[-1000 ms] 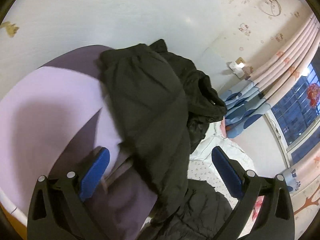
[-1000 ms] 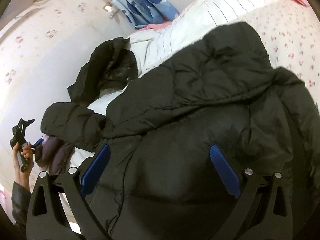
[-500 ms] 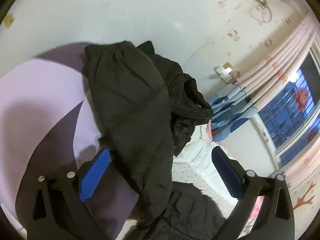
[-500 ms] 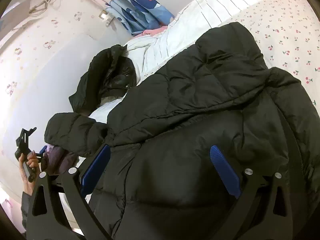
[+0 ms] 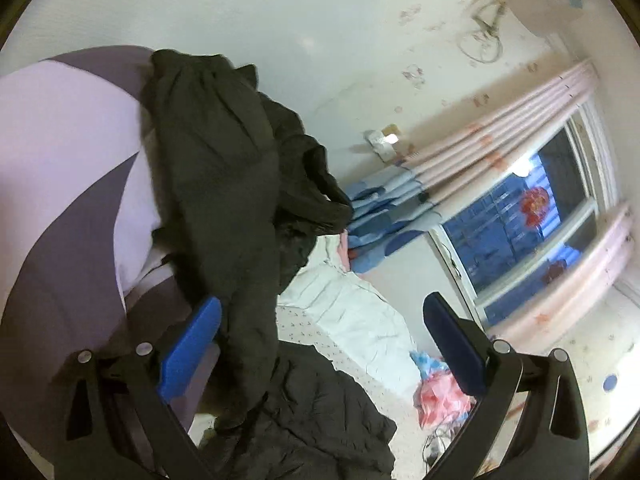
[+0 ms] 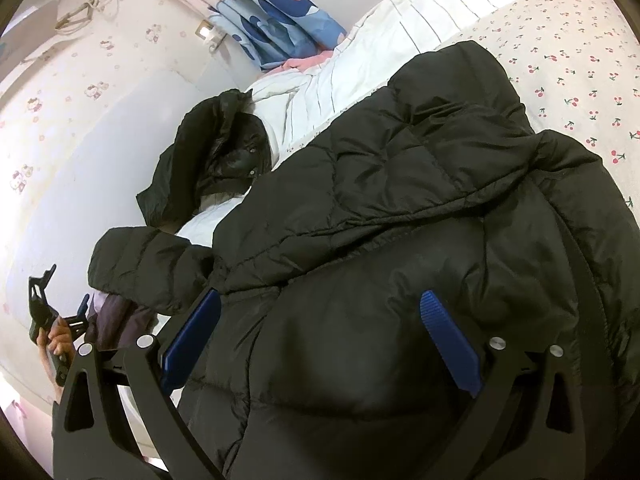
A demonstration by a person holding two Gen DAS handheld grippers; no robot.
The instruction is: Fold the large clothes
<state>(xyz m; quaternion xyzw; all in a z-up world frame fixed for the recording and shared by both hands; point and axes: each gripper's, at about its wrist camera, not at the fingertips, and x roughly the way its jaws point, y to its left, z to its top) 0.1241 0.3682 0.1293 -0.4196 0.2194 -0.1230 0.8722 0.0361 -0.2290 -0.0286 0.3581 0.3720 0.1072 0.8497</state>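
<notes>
We see a black jacket (image 6: 400, 240) spread across the bed (image 6: 568, 64), its sleeve (image 5: 224, 184) draped over a purple cushion (image 5: 60, 160) by the wall. Our left claw (image 5: 320, 344) gapes wide near the sleeve, gripping nothing. Our right claw (image 6: 320, 336) hangs equally wide over the jacket's body, also empty. A striped quilt (image 6: 400, 36) lies behind the hood (image 6: 216, 152).

Your black quilted jacket (image 6: 400, 220) lies on a white sheet (image 6: 568, 76) printed with small red cherries. The quilt (image 6: 400, 28) beside it is white with thin dark stripes. Your curtains (image 5: 492, 136) are pale pink above, blue-patterned below. The pillow (image 5: 60, 160) is lilac and grey-purple. Both grippers carry blue pads (image 6: 444, 336) on black frames.
</notes>
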